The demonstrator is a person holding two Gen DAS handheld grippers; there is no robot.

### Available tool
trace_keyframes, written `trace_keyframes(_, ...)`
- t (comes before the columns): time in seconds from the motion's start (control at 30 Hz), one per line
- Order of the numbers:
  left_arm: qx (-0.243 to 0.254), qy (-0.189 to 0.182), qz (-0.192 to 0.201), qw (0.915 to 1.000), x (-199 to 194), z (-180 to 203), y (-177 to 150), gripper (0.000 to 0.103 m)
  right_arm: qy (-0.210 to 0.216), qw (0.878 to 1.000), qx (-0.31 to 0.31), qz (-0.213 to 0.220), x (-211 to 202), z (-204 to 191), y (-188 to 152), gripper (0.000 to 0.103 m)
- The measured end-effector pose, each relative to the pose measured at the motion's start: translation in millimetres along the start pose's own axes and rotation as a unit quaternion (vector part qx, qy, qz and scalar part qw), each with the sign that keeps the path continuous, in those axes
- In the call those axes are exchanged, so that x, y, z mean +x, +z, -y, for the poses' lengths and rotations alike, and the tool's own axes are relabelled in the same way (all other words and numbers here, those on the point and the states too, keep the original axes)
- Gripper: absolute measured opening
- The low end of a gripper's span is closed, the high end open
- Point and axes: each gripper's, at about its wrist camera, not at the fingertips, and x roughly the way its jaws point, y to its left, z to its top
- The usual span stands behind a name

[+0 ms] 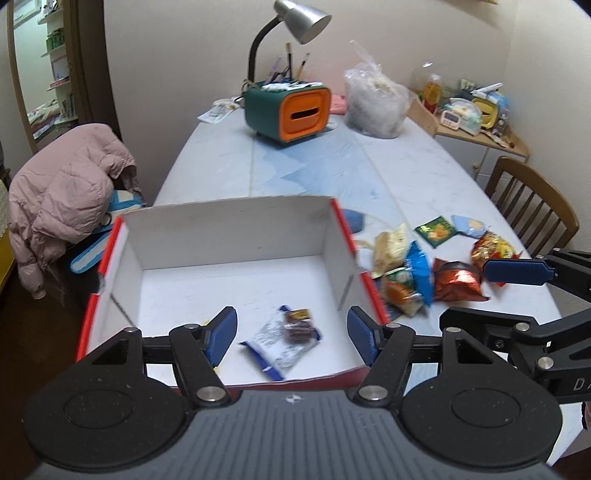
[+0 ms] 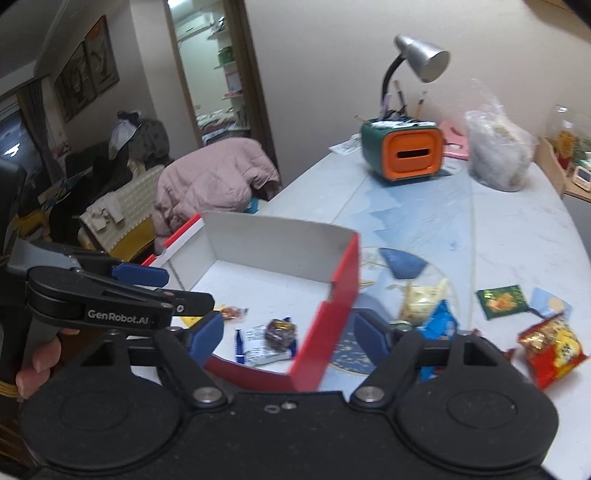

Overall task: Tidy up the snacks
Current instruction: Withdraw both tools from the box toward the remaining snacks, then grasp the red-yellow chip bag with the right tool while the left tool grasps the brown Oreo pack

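Two grippers fill the lower part of both views, each with blue pads spread wide and nothing between them. In the left wrist view the left gripper (image 1: 291, 334) hangs over the near edge of the box (image 1: 229, 218), its pads framing the packets on the box floor without touching them. The right gripper (image 1: 517, 291) enters that view at the lower right edge, seen side-on. In the right wrist view the right gripper (image 2: 288, 334) straddles the box's red near corner, one pad over the inside, the other over the table (image 2: 517, 236) outside. A hand (image 2: 37, 363) grips the handle of the left gripper at the left edge of that frame.

Inside the box, low in the frame, lie a white-and-blue packet (image 1: 275, 345) with a dark brown sweet (image 1: 297, 325) on top of it. In the right wrist view a small orange sweet (image 2: 232, 312) lies left of them, partly hidden behind the left gripper.

Right of the box, on the table, the loose snacks (image 1: 410, 278) sit in a heap: cream, blue, orange and red bags, with a green packet (image 1: 436, 229) and a pale blue one (image 1: 469, 225) just beyond.

Farther up the frame stand a green-and-orange holder (image 1: 291, 110) with a grey lamp (image 1: 301, 20) over it, and a clear plastic bag (image 1: 375, 101) to its right. A pink jacket (image 1: 62, 192) hangs on a chair at the left edge.
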Motion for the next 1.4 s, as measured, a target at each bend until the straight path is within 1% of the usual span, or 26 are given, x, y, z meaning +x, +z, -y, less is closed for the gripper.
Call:
trace_keyframes(0.03, -0.001, -0.004, 0.001, 1.0000, 0, 5, 0, 0.067, -0.001, 1.000, 0.003, 0.002, -4, 5, -2, 0.082)
trace_keyframes(0.07, -0.002, -0.008, 0.003, 1.0000, 0, 10, 0, 0.070, -0.002, 1.000, 0.005, 0.004, -7, 10, -3, 0.083)
trace_keyframes(0.17, -0.003, -0.014, 0.010, 0.9999, -1, 25, 1, 0.072, -0.002, 1.000, 0.011, 0.008, -18, 26, -7, 0.086)
trace_keyframes(0.23, -0.004, -0.018, 0.012, 0.9998, 1, 35, 3, 0.072, -0.006, 1.000, 0.018, 0.012, -26, 36, -10, 0.098)
trace_keyframes(0.3, -0.009, -0.023, 0.012, 0.9996, 4, 45, 4, 0.072, -0.007, 0.999, 0.025, 0.021, -34, 48, -13, 0.101)
trace_keyframes(0.37, -0.016, -0.028, 0.012, 0.9994, 8, 53, 5, 0.075, -0.009, 0.999, 0.030, 0.024, -40, 61, -15, 0.102)
trace_keyframes(0.53, -0.026, -0.036, 0.001, 0.9990, 26, 82, 5, 0.077, -0.029, 0.999, 0.030, 0.019, -51, 95, -23, 0.103)
trace_keyframes(0.77, -0.019, -0.046, -0.014, 0.9986, 51, 132, 11, 0.077, -0.052, 0.998, 0.022, 0.007, -62, 151, -31, 0.103)
trace_keyframes(0.93, -0.021, -0.041, -0.031, 0.9985, 73, 165, 19, 0.077, -0.073, 0.997, 0.013, -0.005, -61, 197, -33, 0.103)
trace_keyframes(1.03, -0.035, -0.029, -0.052, 0.9976, 88, 181, 25, 0.077, -0.078, 0.997, 0.009, -0.019, -54, 223, -34, 0.103)
trace_keyframes(1.17, -0.062, -0.005, -0.078, 0.9950, 110, 194, 36, 0.077, -0.075, 0.996, -0.011, -0.036, -41, 246, -33, 0.103)
trace_keyframes(1.27, -0.092, 0.007, -0.097, 0.9910, 128, 199, 44, 0.077, -0.071, 0.996, -0.025, -0.049, -28, 260, -33, 0.103)
trace_keyframes(1.4, -0.123, 0.010, -0.127, 0.9842, 152, 204, 53, 0.077, -0.062, 0.995, -0.036, -0.067, -10, 275, -33, 0.103)
